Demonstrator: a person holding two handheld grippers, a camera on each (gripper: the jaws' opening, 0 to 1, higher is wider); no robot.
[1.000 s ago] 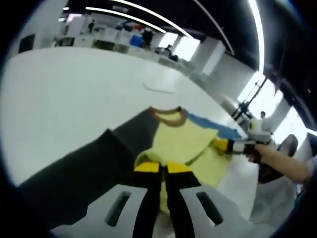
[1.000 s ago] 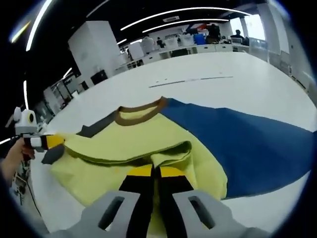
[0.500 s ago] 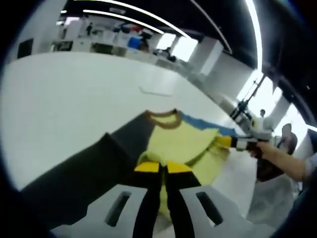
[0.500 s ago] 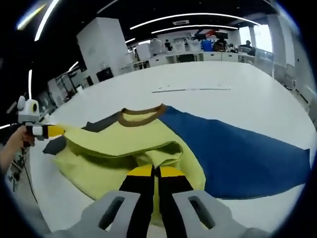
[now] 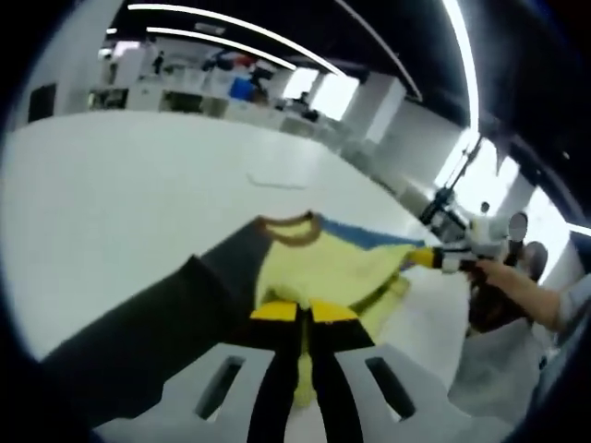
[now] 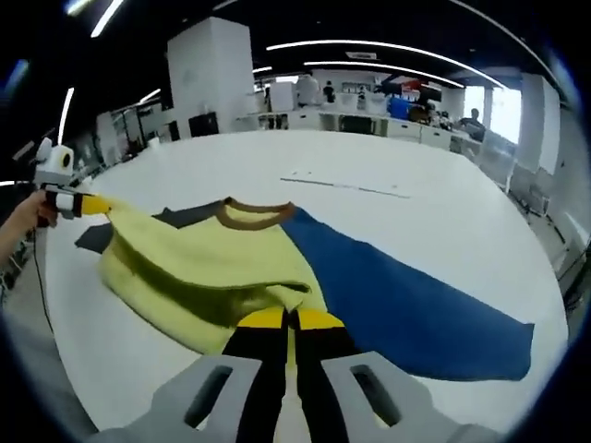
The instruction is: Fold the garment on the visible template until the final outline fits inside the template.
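At the bottom centre of the right gripper view, the right gripper has its yellow-tipped jaws clenched on a bunched edge of the garment, a yellow top with a brown collar that lies mid-frame on the white table. Its near hem is raised off the surface and hangs as a shadowed fold. A long blue sleeve runs to the lower right, flat on the table; a dark sleeve peeks out to the left of the collar. At the left edge the left gripper pinches the other yellow corner.

In the left gripper view the left gripper, bottom centre, is likewise closed on yellow cloth, with the dark sleeve spreading to the lower left and the collar beyond. The right gripper holds its corner at right of centre, a hand behind it.

I cannot make out a template outline on the table.

Judging by this, the step in hand is the hem-to-collar fold, both corners lifted. The next move calls for carrying both corners forward together, level, and laying them near the collar without dragging the sleeves.
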